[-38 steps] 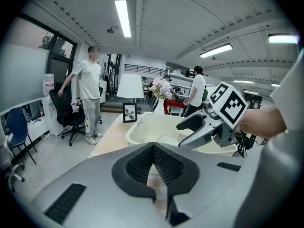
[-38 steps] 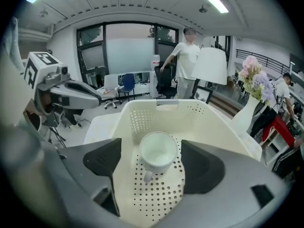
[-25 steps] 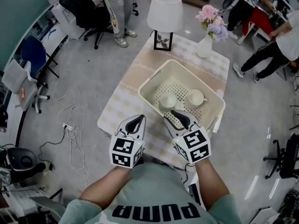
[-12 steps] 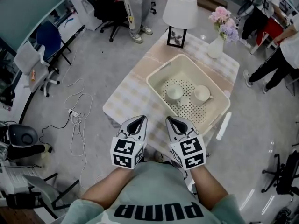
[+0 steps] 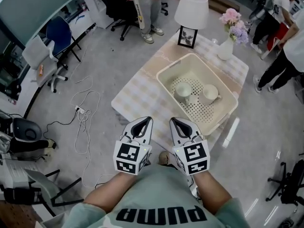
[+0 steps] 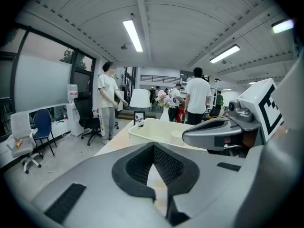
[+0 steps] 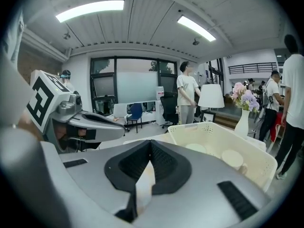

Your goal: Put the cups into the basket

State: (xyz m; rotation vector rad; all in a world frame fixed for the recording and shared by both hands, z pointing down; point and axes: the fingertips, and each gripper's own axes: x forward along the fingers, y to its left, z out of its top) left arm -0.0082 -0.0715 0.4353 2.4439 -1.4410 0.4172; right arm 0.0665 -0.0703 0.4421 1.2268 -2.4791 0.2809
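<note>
A cream basket (image 5: 223, 118) stands on the checked table (image 5: 137, 96). Inside it two white cups sit upright side by side, one on the left (image 5: 183, 90) and one on the right (image 5: 210, 94). Both grippers hover side by side short of the table's near edge, apart from the basket. My left gripper (image 5: 145, 121) is shut with nothing in it. My right gripper (image 5: 175, 121) is shut and empty too. In the right gripper view the basket (image 7: 216, 134) and both cups (image 7: 195, 147) (image 7: 232, 158) lie ahead to the right. The left gripper view has the basket (image 6: 156, 129) straight ahead.
At the table's far end stand a white lamp (image 5: 191, 11), a small picture frame (image 5: 187, 37) and a vase of flowers (image 5: 230, 32). People stand beyond the table and at the right. Office chairs (image 5: 52, 42) and cables (image 5: 83, 115) occupy the floor at the left.
My right gripper has drawn back from over the basket's near rim toward me. The view has backed away from the table. The cups have not moved.
</note>
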